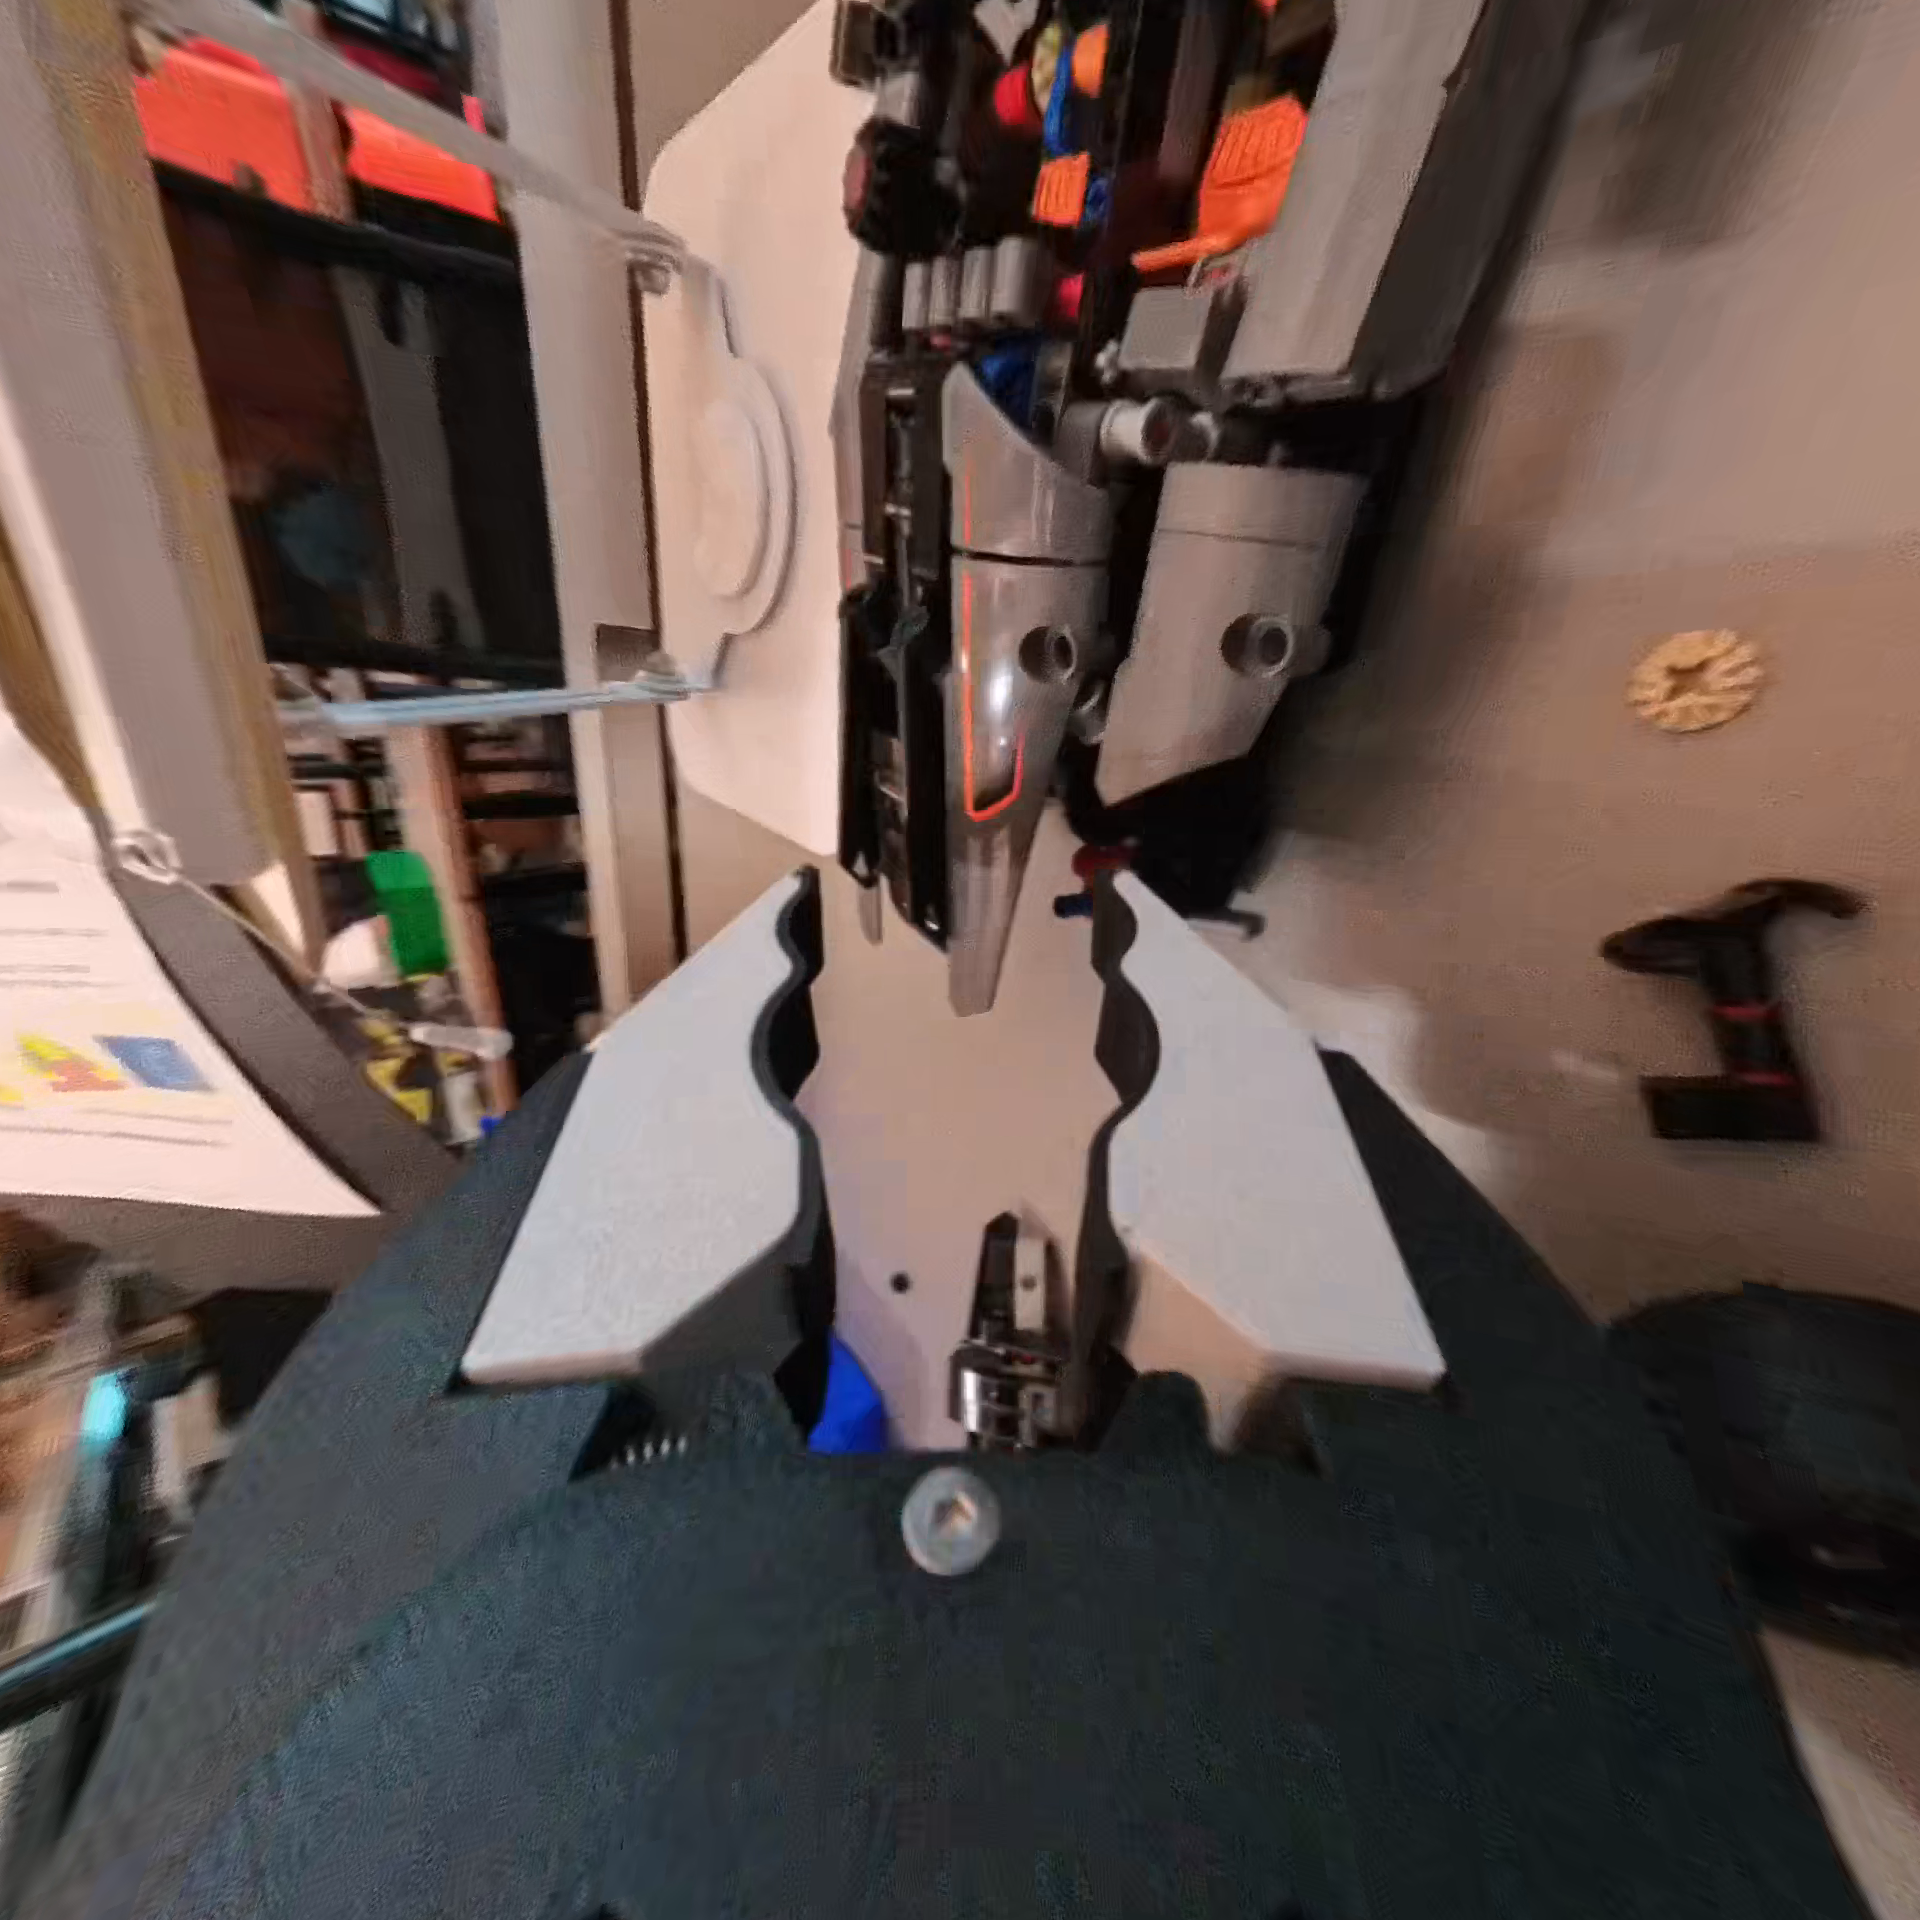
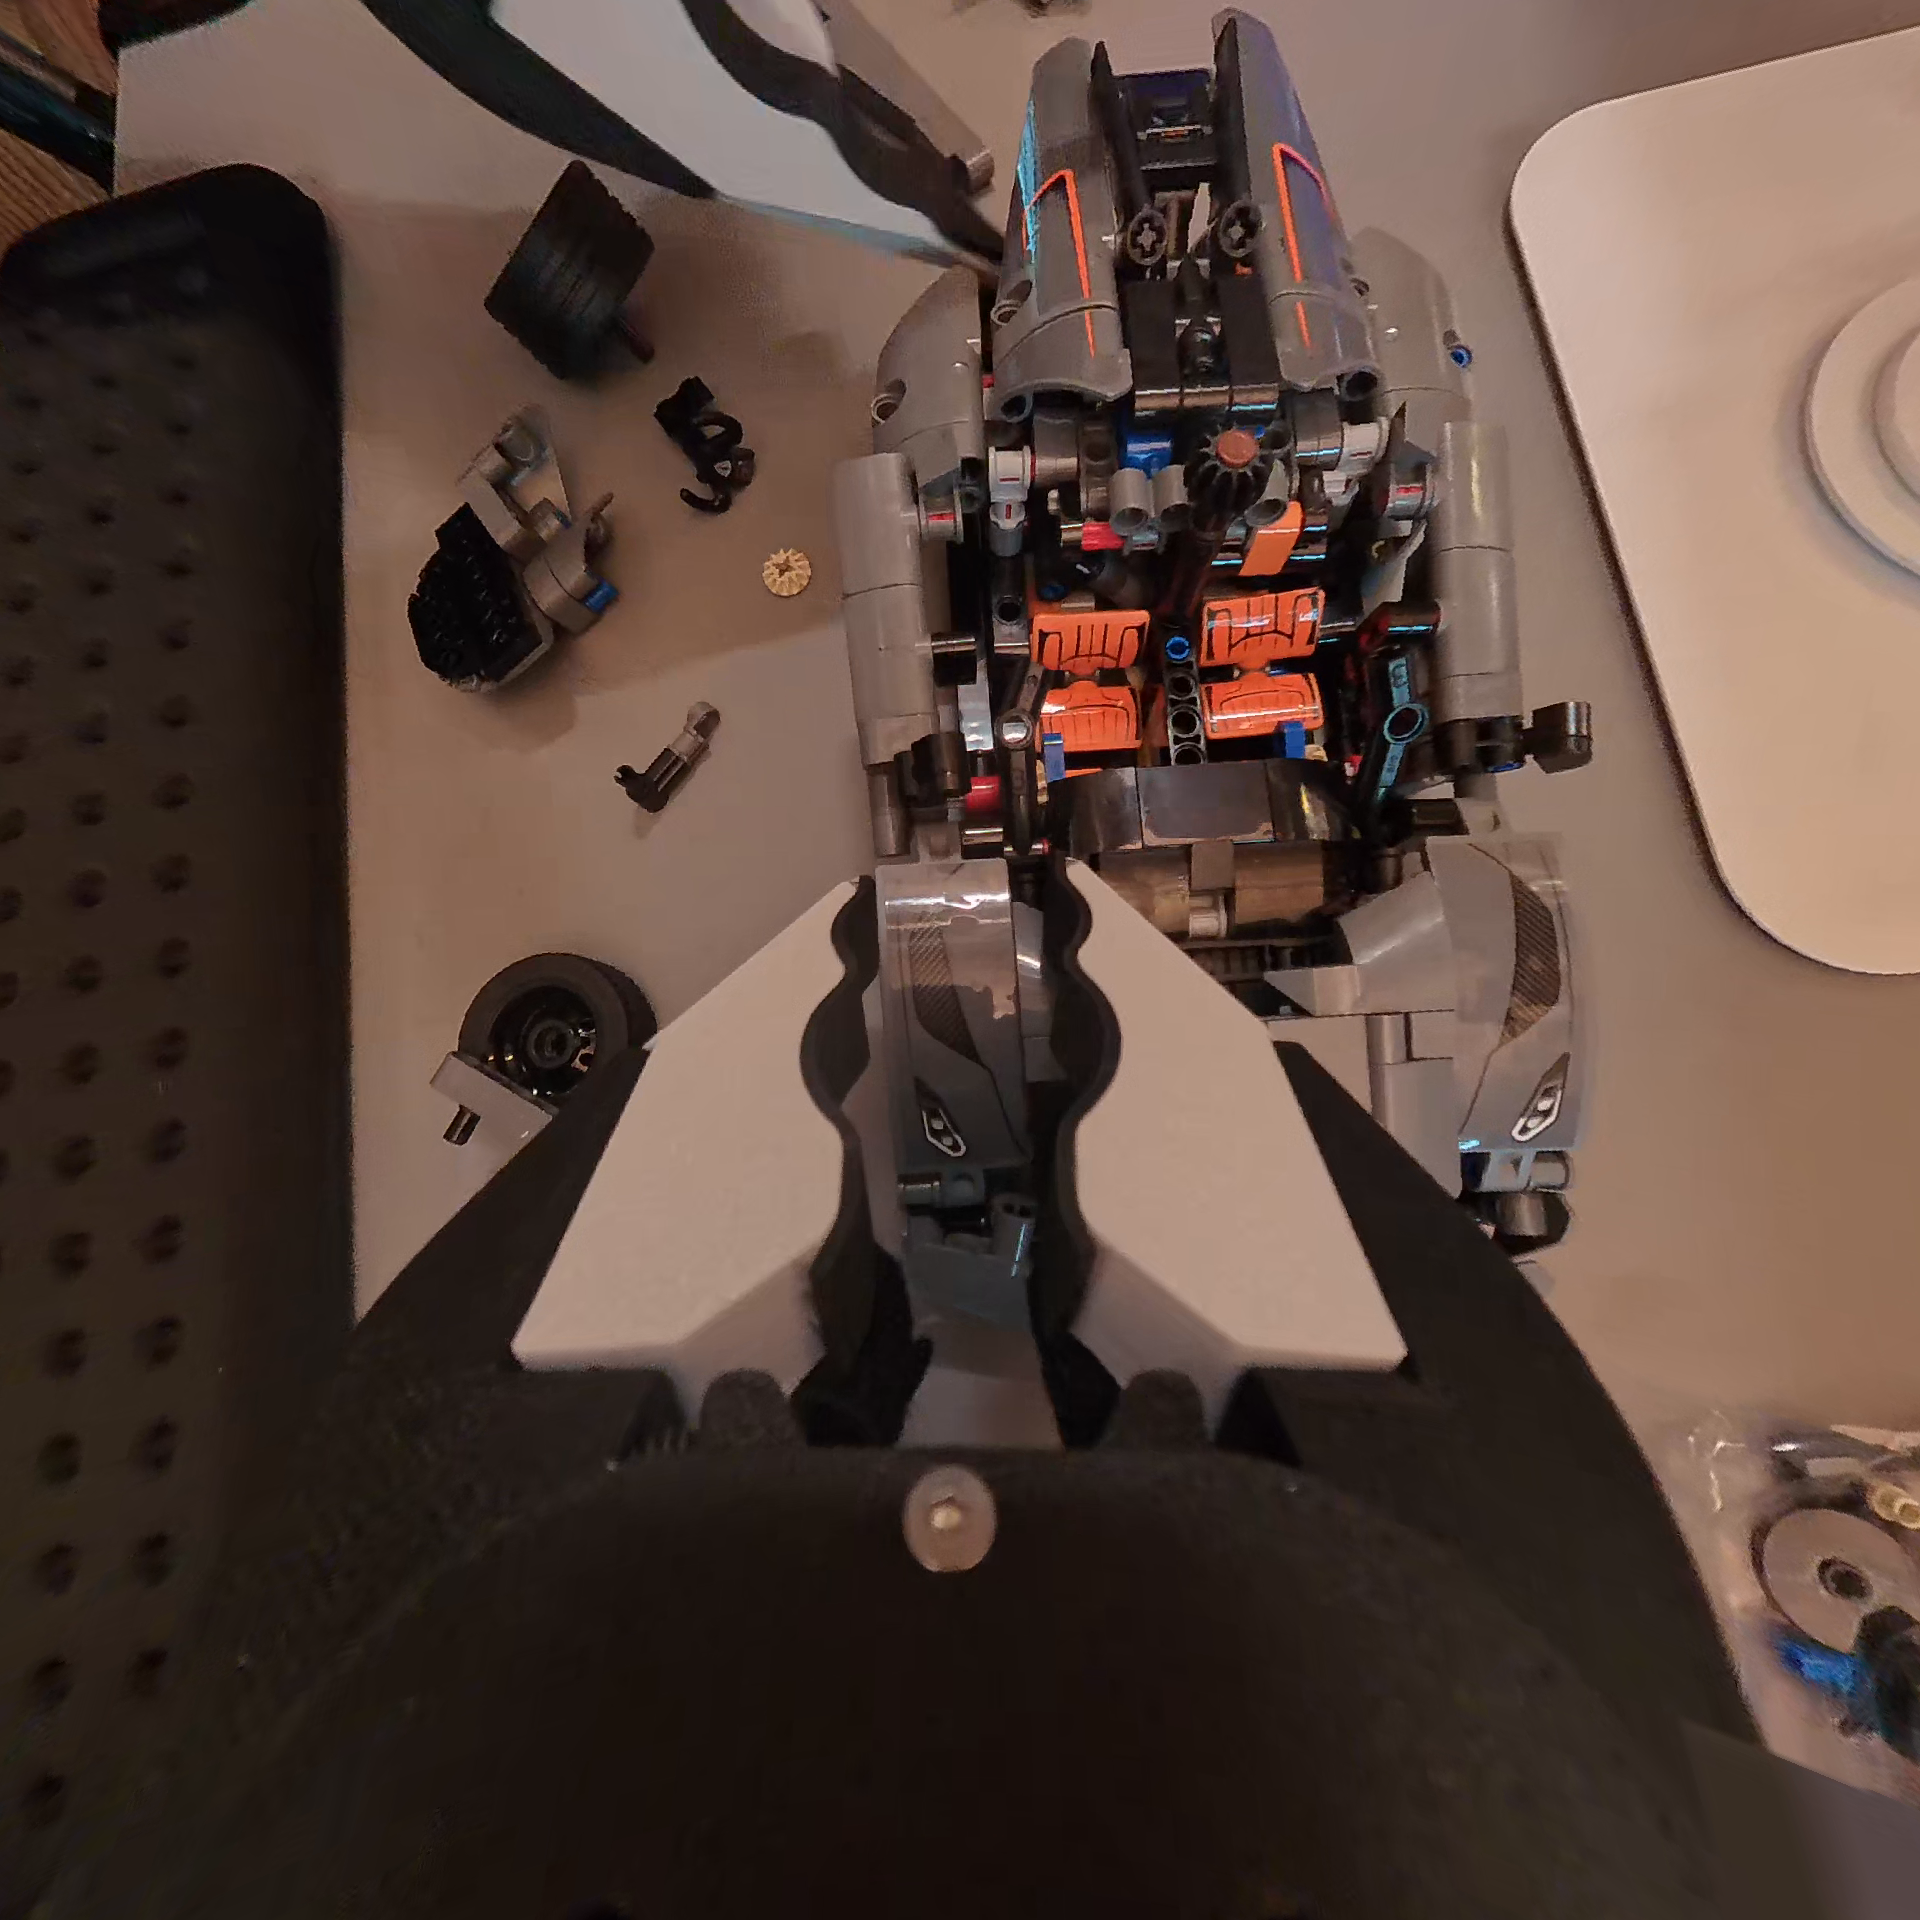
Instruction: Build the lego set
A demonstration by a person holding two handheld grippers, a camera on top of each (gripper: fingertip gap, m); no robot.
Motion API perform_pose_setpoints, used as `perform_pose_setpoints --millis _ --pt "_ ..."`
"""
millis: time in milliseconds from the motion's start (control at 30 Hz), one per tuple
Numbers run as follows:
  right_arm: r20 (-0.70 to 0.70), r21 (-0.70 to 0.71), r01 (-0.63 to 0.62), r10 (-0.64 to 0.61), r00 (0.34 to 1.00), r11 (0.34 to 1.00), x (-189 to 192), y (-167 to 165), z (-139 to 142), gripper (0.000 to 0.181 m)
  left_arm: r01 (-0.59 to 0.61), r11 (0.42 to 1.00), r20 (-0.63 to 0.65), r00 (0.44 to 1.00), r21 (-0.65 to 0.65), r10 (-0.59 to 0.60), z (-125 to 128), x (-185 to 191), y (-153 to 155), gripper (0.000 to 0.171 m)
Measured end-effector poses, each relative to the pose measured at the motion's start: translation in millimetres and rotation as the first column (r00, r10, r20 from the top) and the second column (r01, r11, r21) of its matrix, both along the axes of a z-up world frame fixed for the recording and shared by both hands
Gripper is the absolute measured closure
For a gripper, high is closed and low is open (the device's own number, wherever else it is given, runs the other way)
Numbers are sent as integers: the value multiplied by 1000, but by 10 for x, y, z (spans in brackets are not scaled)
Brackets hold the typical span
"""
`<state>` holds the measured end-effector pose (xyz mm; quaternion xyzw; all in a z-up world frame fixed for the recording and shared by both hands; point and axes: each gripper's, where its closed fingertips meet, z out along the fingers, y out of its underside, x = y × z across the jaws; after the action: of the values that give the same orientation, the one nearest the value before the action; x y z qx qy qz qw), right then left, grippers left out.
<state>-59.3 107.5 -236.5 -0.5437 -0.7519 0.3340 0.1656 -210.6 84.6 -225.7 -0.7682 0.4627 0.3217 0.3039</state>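
We see the right gripper (image 2: pixel 961 894) clamped on the grey Lego car (image 2: pixel 1195 582) at its front fender. The left gripper (image 1: pixel 956 894), jaws apart and empty, sits just short of the car's tail, with 1 tan gear (image 1: pixel 1696 681) beside the car.

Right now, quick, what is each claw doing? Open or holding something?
Left gripper: open, holding nothing; the lego car's pointed grey tip sits just ahead of its fingers.
Right gripper: shut on the car's grey front fender.

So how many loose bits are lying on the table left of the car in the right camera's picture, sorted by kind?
Wheels or tyres: 2, a bare tyre and a wheel on a grey block
Tan gears: 1
Small black connector pieces: 2
Grey-and-black sub-assemblies: 1
Total: 6
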Motion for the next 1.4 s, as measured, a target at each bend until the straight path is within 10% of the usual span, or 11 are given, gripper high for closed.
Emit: perform_pose_setpoints --millis 200,433,567,967,1400 --pt "-1 2 3 -3 1000 1000 3 5 1 151 51 995 -176 984 83 -36 -18 -44 207 156" --pt "7 23 -9 9 1000 1000 15 11 3 151 -25 989 19 1000 146 23 182 36 209 156" --pt "14 40 0 0 1000 999 10 27 -5 151 74 984 -326 945 163 -17 366 70 250 157" --pt "36 73 -1 -2 999 997 21 60 -52 151 221 974 -578 801 42 -157 656 372 436 156" --pt "20 70 1 -3 1000 998 24 73 -45 151 100 991 -316 946 83 -69 440 93 302 132"
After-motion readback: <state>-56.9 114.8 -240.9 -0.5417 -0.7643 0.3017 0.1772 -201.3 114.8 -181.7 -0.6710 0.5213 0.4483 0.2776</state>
